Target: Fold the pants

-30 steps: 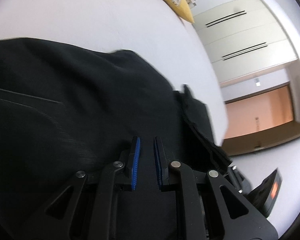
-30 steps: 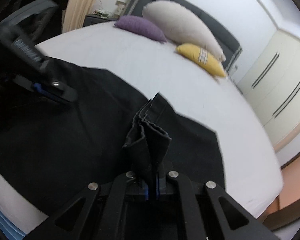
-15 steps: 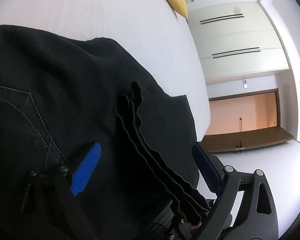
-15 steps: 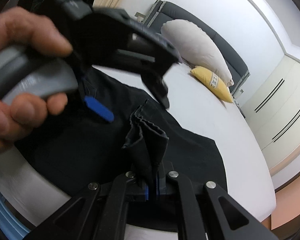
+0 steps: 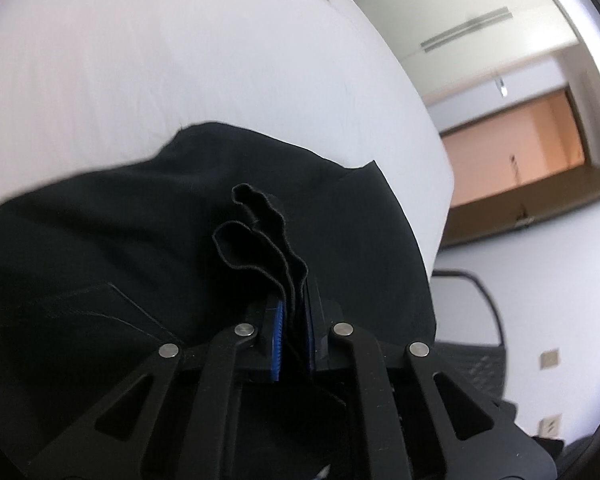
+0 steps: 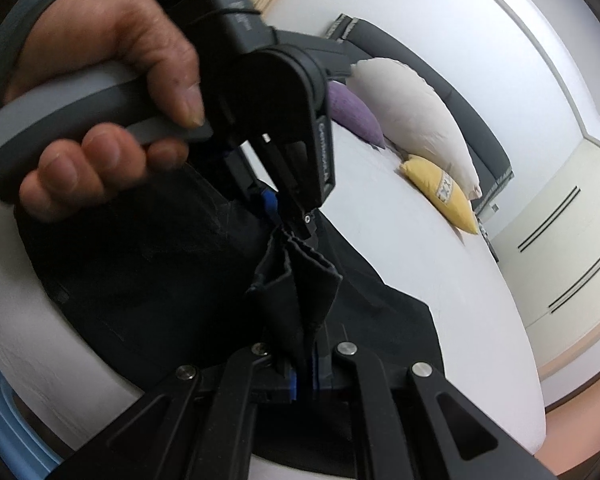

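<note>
From your left wrist camera, your left gripper [image 5: 293, 326] is clamped on a bunched, wavy edge of the black fabric pants [image 5: 120, 240], its blue pads [image 5: 277, 328] pressing the folds. The pants lie spread on the white bed sheet [image 5: 180, 60].

From your right wrist camera, your right gripper [image 6: 305, 372] is pinching another gathered fold of the pants [image 6: 148, 264]. Your left hand [image 6: 100, 112] grips the grey handle directly ahead, with both grippers meeting at the same bunch. A cream pillow [image 6: 416, 116], yellow cushion [image 6: 440, 192] and purple cushion [image 6: 354, 114] sit beyond.
</note>
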Demonstrator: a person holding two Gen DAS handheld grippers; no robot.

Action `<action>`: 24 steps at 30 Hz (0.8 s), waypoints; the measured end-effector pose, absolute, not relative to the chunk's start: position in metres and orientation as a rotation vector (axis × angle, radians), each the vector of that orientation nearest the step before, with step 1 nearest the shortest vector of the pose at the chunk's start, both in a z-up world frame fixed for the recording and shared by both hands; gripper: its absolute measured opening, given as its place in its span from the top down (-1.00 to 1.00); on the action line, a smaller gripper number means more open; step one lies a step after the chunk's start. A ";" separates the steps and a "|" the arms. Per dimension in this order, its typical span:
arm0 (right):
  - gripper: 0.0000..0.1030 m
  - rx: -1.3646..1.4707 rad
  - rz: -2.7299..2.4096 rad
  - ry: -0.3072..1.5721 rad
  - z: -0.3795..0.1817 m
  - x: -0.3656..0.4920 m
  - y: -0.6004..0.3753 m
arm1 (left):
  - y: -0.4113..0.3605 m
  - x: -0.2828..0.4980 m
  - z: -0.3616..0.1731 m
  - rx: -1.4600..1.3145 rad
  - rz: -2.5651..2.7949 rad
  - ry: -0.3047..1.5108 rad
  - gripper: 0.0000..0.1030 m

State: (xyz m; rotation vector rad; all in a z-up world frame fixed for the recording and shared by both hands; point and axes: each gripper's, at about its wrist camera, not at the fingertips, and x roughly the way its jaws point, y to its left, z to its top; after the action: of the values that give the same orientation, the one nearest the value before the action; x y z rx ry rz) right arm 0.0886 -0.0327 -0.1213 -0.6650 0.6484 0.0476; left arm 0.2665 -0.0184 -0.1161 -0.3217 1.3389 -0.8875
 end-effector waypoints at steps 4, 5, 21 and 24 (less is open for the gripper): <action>0.90 -0.697 0.084 0.667 -0.129 0.089 -0.021 | -0.006 0.264 -0.116 -0.251 -0.864 1.343 0.86; 0.90 -0.704 0.093 0.671 -0.131 0.090 -0.018 | -0.004 0.264 -0.118 -0.246 -0.854 1.347 0.86; 0.39 -0.656 0.185 0.795 -0.148 0.104 -0.033 | -0.013 0.261 -0.149 -0.224 -0.780 1.364 0.74; -0.14 -0.519 0.252 0.817 -0.126 0.099 -0.055 | 0.000 0.261 -0.139 -0.159 -0.696 1.349 0.73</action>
State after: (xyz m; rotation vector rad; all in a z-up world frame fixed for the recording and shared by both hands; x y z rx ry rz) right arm 0.0994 -0.0550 -0.1264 -0.5190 0.8166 0.2521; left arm 0.2606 -0.0004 -0.1392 -0.1590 1.3493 -0.6963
